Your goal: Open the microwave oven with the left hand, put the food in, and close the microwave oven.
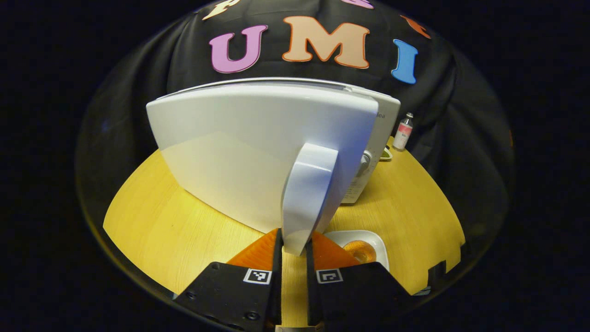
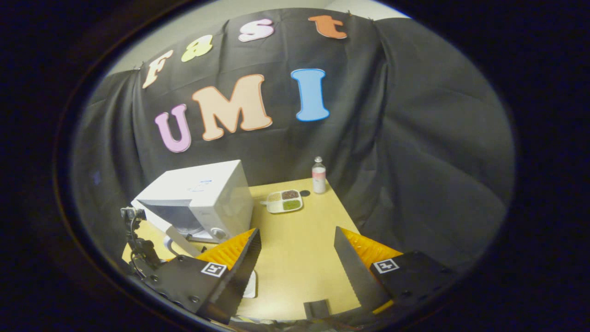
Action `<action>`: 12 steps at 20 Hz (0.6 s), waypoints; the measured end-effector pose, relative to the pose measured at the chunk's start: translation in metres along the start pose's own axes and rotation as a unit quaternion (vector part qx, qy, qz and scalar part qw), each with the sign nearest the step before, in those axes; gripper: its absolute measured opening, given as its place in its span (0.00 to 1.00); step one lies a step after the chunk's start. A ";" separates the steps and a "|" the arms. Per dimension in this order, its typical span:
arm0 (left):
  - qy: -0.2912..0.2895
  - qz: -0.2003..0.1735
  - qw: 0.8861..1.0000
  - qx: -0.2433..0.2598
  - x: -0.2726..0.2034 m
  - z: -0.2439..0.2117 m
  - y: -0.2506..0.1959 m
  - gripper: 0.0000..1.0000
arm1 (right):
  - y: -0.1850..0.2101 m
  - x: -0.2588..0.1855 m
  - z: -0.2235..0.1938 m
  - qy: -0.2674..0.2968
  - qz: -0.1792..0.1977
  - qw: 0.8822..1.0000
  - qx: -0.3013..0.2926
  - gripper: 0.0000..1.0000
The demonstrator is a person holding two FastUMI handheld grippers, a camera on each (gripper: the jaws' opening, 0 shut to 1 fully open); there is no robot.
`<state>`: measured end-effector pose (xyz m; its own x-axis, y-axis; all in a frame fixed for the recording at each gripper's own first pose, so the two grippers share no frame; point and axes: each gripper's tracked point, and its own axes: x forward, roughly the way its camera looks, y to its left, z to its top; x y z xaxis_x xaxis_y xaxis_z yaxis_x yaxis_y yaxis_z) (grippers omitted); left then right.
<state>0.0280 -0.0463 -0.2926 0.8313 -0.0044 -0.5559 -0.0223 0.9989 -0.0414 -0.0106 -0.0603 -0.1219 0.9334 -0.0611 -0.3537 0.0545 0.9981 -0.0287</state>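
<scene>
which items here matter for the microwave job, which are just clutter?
In the job:
- microwave, door partly open
- door handle, between the left gripper fingers
- white plate with the food
- right gripper, open, holding nothing

Lying about:
- small bottle
- divided tray
- table under it all

The microwave oven [image 2: 198, 198] blocks the surface [image 2: 299, 258] at ten o'clock. A compartment tray [image 2: 285, 201] and bottle [image 2: 318, 175] stand at twelve; between lies bare wood.

In your right gripper view, the microwave [image 2: 198, 198] stands on the table [image 2: 299, 258] at the left. To its right lies a divided tray [image 2: 285, 201], and a bottle [image 2: 318, 175] stands behind that tray.
</scene>
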 end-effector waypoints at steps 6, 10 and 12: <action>-0.022 0.047 0.998 -0.029 -0.031 0.003 0.034 0.62 | 0.009 0.007 -0.008 0.009 0.060 0.998 -0.023 0.92; -0.037 0.081 0.995 -0.041 -0.058 0.002 0.057 0.92 | 0.006 0.018 -0.023 0.027 0.083 0.995 -0.037 0.91; -0.040 0.105 0.993 -0.046 -0.072 -0.001 0.071 0.92 | 0.008 0.024 -0.029 0.035 0.094 0.994 -0.037 0.92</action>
<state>-0.0344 0.0246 -0.2563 0.8440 0.2115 -0.4928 -0.2478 0.9688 -0.0087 0.0022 -0.0538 -0.1574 0.8973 0.1225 -0.4240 -0.1462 0.9890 -0.0237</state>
